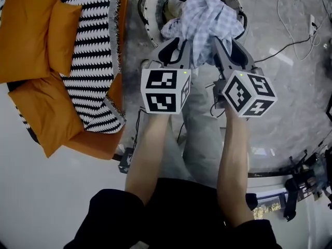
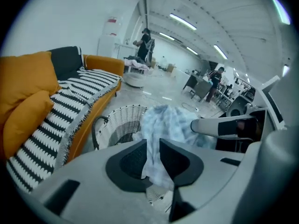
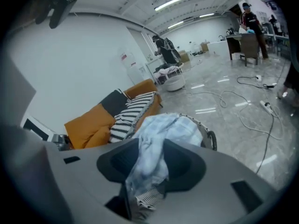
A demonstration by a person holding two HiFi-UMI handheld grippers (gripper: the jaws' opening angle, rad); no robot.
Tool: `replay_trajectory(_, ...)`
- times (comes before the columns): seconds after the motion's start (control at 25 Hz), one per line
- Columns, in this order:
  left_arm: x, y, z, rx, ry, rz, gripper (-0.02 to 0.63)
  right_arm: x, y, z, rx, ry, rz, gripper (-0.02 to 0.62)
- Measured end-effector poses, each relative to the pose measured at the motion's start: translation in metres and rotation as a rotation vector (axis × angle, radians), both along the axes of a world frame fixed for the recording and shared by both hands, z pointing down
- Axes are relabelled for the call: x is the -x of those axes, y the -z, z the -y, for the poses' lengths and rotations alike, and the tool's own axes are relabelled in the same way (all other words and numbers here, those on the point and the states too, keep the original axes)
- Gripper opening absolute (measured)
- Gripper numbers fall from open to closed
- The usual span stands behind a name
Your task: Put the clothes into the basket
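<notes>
**Pale blue checked garment, held at the mouth of the basket**

- Left gripper (image 2: 152, 143): jaws nearly together, nipping a thin fold of the pale blue checked garment (image 1: 205, 14).
- Right gripper (image 3: 150, 146): jaws set wider, pads against a thicker bunch of the same garment.
- Garment: its bulk lies just ahead of both sets of tips, heaped on the wicker basket (image 1: 149, 12). Its long axis runs forward from the claws.
- Reach: both claws are side by side and equally near.
- Judgement: letting go should drop the held folds inside.
- Sofa (image 1: 98, 144): striped throw and orange cushions, off the left claw's outer side.
- Floor (image 1: 290, 87): polished grey stone, with cables (image 1: 290, 9) beyond the right claw.
- Room: a large, strip-lit hall.
</notes>
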State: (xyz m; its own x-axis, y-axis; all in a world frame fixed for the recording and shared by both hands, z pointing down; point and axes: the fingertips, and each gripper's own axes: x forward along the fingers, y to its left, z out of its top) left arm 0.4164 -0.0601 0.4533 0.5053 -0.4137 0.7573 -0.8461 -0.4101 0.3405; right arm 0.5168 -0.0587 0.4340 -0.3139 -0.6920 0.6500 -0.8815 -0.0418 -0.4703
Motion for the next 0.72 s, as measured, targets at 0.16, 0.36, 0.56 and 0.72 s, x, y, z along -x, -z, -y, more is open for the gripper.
replay_trajectory(0.16,0.017,-0.011,0.006,0.014,0.038,0.015,0.117,-0.005,-0.018,-0.005,0.062,-0.043,0.017,0.212)
replay_trajectory(0.36,0.023,-0.003,-0.001,0.029,0.081,0.007,0.116,-0.009,-0.013,-0.016,0.076,-0.045,0.023,0.211)
replay_trajectory(0.56,0.032,0.049,-0.028,-0.030,0.104,-0.049,0.111,0.007,0.039,-0.040,0.009,-0.034,0.041,0.052)
replay_trajectory(0.72,0.053,0.076,-0.022,-0.112,0.160,-0.067,0.032,0.028,0.062,-0.037,-0.049,0.011,0.052,0.028)
